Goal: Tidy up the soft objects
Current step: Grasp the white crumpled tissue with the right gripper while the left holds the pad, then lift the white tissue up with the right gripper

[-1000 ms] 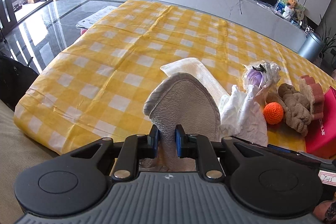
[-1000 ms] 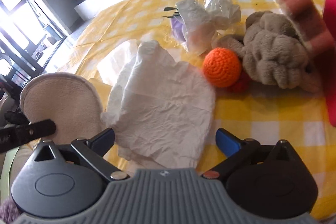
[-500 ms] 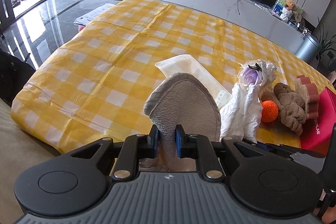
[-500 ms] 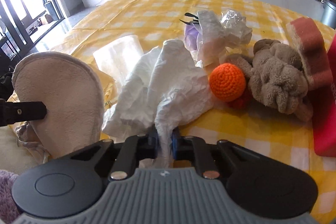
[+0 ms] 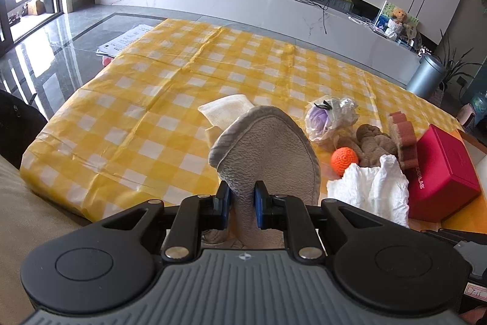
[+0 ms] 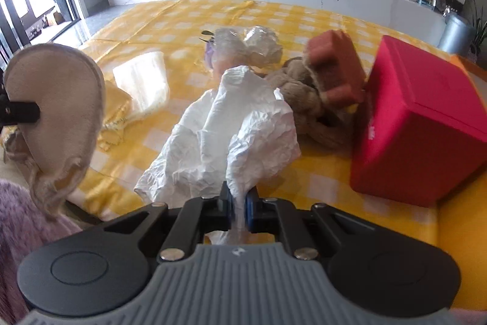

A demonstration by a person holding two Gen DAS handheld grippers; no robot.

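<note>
My left gripper (image 5: 242, 203) is shut on a beige, fuzzy oval pad (image 5: 268, 154), which stands upright above the near table edge; the right wrist view has it at far left (image 6: 57, 99). A crumpled white tissue (image 6: 231, 127) hangs bunched between the pads of my right gripper (image 6: 239, 204), which is shut on it and holds it off the yellow checked tablecloth (image 5: 152, 111). In the left wrist view that tissue (image 5: 371, 188) sits just right of the pad. Behind lie an orange knitted ball (image 5: 344, 160), a brown plush toy (image 6: 301, 99) and a reddish sponge (image 6: 334, 66).
A red box (image 6: 420, 124) stands at the right, against the sponge. A clear plastic bag with something purple inside (image 5: 328, 121) and a folded white cloth (image 5: 225, 111) lie mid-table. A purple sleeve (image 6: 18, 218) shows at lower left. The cloth's left half is bare.
My right gripper went from wide open to shut on the white tissue, then lifted it off the table. My left gripper rose a little, still holding the pad.
</note>
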